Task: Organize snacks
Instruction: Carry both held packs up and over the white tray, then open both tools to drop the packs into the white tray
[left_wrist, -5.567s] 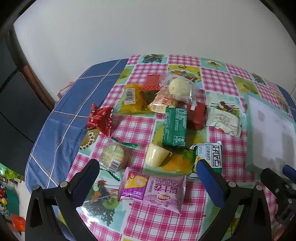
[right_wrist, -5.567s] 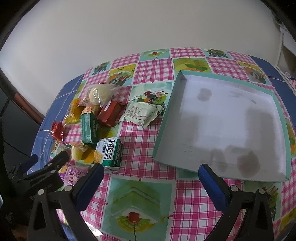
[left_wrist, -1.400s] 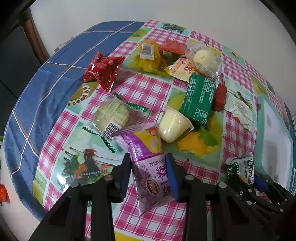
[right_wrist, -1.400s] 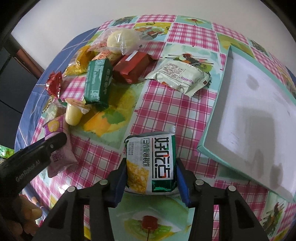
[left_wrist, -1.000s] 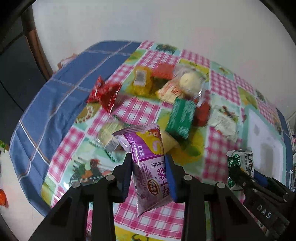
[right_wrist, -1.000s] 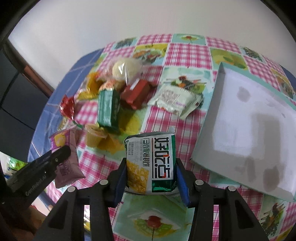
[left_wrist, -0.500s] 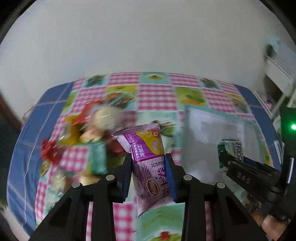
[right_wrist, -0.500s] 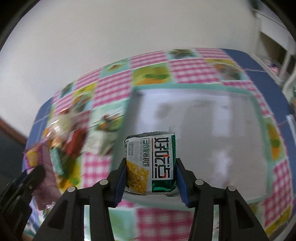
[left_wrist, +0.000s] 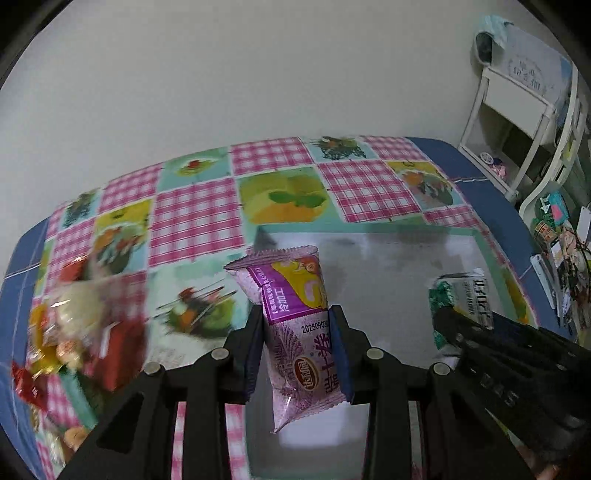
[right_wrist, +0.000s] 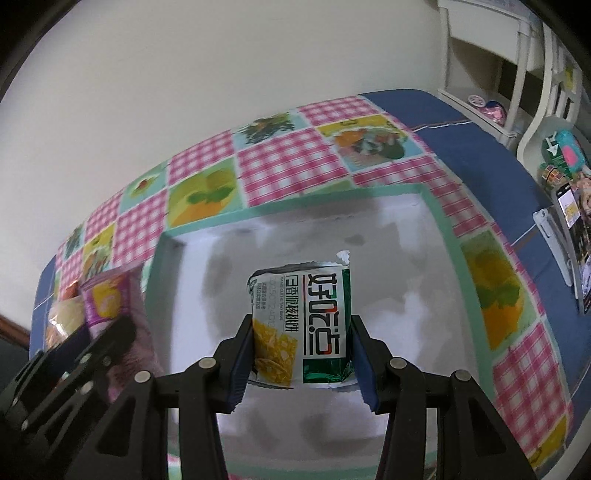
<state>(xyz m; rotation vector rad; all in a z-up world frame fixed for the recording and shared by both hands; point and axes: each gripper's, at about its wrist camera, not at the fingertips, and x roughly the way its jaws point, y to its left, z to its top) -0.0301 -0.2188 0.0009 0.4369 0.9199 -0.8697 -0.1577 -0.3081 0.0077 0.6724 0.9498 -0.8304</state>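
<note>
Left gripper (left_wrist: 297, 345), right gripper (right_wrist: 302, 350) (side by side): both clamped, pitched downward.

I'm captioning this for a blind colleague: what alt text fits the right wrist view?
The right gripper clamps a green-and-white snack packet above a white tray with a teal rim on a checked tablecloth. At left, the left gripper holds a purple packet.

the white floor of the tray (right_wrist: 402, 280) lies bare under both grippers, walled only by its low teal rim; the other gripper (left_wrist: 491, 354) crowds the right, and the blurred snack pile (left_wrist: 81, 328) sits left of the tray
</note>
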